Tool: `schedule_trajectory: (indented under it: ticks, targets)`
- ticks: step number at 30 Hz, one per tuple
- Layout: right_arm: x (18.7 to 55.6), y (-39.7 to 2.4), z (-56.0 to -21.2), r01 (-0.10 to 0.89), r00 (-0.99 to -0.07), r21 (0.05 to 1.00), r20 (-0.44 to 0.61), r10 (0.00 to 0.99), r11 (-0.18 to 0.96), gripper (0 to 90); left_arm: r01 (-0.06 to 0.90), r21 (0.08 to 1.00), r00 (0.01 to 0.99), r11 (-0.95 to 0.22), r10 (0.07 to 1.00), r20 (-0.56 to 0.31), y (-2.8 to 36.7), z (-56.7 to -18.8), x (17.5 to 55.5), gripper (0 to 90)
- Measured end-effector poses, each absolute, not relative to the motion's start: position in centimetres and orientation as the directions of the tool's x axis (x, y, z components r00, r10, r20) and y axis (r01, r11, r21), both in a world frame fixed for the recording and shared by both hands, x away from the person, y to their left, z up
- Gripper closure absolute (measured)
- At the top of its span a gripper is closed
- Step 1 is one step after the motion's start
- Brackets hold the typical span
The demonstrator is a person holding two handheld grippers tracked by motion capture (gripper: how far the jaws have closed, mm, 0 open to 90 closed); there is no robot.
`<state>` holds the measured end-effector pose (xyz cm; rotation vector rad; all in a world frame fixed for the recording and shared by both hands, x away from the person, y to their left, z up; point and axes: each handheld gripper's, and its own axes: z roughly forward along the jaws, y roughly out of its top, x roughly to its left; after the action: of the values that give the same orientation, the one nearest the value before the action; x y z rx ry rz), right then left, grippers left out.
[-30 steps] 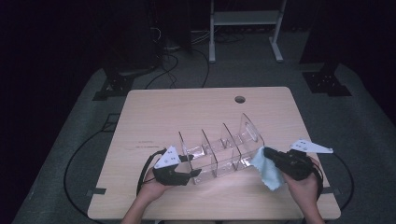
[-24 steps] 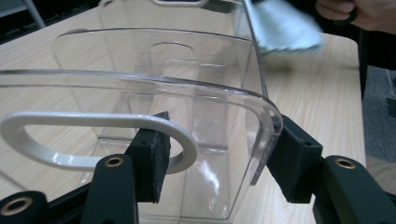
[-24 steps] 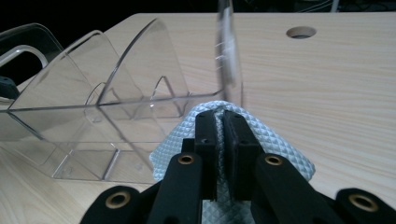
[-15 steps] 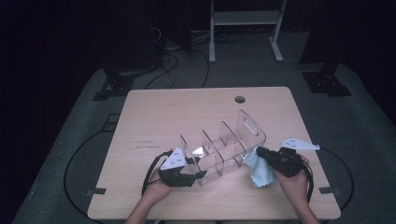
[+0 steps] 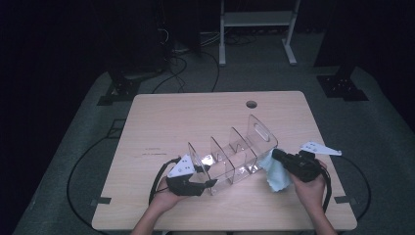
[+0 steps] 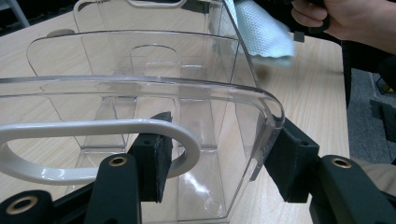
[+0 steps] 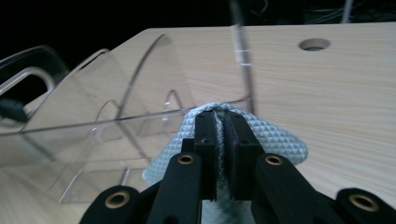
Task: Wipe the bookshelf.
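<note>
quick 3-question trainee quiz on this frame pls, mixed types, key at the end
1. True or false: the right gripper is shut on the pale blue cloth.
2. The left gripper grips which part of the clear organizer? A) the end wall with the handle cutout B) a middle divider C) the far end wall
3. Fill in: in the high view the cloth touches the organizer's ____ end.

Key: 1 true; 2 A; 3 right
</note>
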<state>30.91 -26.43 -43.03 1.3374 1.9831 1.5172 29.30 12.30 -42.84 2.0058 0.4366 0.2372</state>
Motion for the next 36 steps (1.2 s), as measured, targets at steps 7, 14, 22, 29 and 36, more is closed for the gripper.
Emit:
schedule_trajectory:
  ticks: [7, 14, 22, 29, 36]
  targets:
    - [30.6, -25.3, -43.5, 0.493, -0.557, 0.869, 0.282, 0.781, 0.037, 83.8, 0.198, 0.888, 0.917, -0.414, 0.398, -0.019, 12.5, -42.9, 29.3, 46.0]
    - [31.6, -27.8, -43.6, 0.502, -0.471, 0.864, 0.313, 0.825, -0.041, 83.7, 0.196, 0.887, 0.919, -0.418, 0.394, -0.017, 12.5, -42.9, 29.3, 46.0]
    - [30.4, -24.6, -43.3, 0.474, -0.579, 0.878, 0.260, 0.773, 0.060, 83.8, 0.198, 0.887, 0.919, -0.417, 0.395, -0.019, 12.6, -42.8, 29.3, 46.0]
    - [31.4, -26.8, -43.2, 0.467, -0.504, 0.884, 0.257, 0.824, 0.010, 83.5, 0.198, 0.888, 0.920, -0.416, 0.391, -0.022, 12.6, -42.8, 29.4, 46.1]
    - [30.4, -24.1, -43.4, 0.467, -0.587, 0.880, 0.240, 0.773, 0.082, 83.5, 0.207, 0.886, 0.919, -0.416, 0.394, -0.029, 12.7, -42.8, 29.4, 45.8]
